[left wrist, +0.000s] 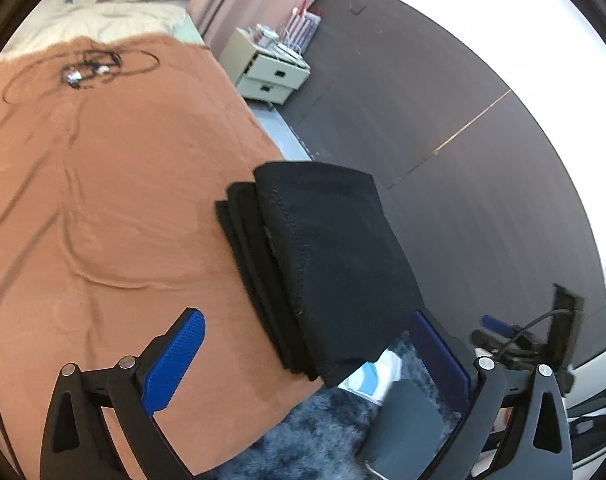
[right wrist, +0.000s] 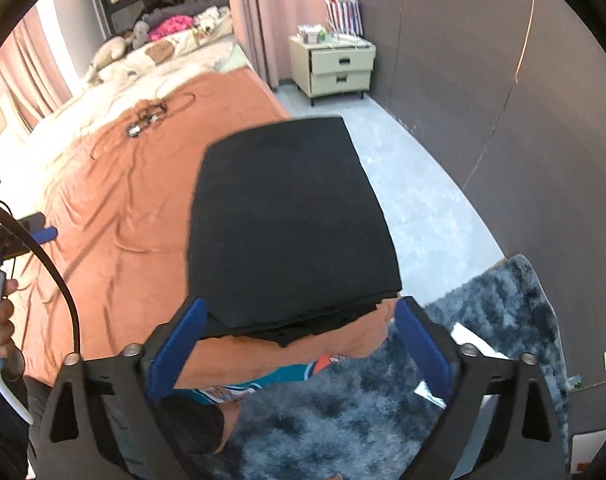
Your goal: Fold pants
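Observation:
The black pants [left wrist: 323, 264] lie folded in a thick stack at the near right corner of the orange bedspread [left wrist: 103, 200], partly over its edge. My left gripper [left wrist: 307, 344] is open, its blue pads [left wrist: 175, 364] either side of the stack's near end, not clamping it. In the right wrist view the folded pants [right wrist: 287, 224] fill the middle. My right gripper [right wrist: 299, 340] is open with its blue pads [right wrist: 423, 344] flanking the stack's near edge. The left gripper also shows at the left edge of the right wrist view [right wrist: 43, 234].
A tangle of black cables [left wrist: 87, 68] lies far up the bedspread. A cream nightstand [right wrist: 335, 64] stands by the dark wall. A shaggy blue-grey rug [right wrist: 383, 420] covers the floor below the bed's edge. Pillows and plush toys [right wrist: 143, 40] lie at the head.

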The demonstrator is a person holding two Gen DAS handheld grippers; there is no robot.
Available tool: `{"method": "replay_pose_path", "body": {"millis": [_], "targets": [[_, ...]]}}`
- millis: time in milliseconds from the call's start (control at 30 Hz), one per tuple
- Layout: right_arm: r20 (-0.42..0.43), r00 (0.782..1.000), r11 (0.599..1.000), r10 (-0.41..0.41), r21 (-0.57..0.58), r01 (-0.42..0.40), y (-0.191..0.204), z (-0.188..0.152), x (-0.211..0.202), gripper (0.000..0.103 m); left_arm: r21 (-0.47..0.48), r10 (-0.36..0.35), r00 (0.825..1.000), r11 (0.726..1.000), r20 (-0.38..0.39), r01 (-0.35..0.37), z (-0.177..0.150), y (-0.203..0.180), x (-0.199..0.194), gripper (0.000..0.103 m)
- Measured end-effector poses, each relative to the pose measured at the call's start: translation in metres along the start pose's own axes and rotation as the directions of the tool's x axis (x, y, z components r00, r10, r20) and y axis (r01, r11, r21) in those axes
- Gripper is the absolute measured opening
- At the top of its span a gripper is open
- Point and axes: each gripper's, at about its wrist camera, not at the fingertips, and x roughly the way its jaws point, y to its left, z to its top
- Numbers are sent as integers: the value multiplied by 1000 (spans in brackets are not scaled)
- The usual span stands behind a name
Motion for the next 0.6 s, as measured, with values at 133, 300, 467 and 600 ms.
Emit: {"method": "replay_pose_path", "body": {"millis": [133, 300, 467, 600], "targets": [[20, 1000, 1000, 10, -5, -10, 14, -13, -12, 103, 15, 24, 1000, 1000, 14, -24, -9, 2, -25, 103], [46, 999, 1000, 15, -2, -15, 23, -40, -27, 103, 35, 43, 998, 998, 49, -45, -17, 7, -56, 103], [95, 995, 1000, 12, 24, -14, 37, -62, -51, 103, 57, 58, 995, 996, 79, -63, -26, 12, -93, 103], [134, 991, 999, 15, 31, -20, 56, -84, -68, 103, 70, 65, 992, 995, 110, -73, -36, 16, -122, 103]]}}
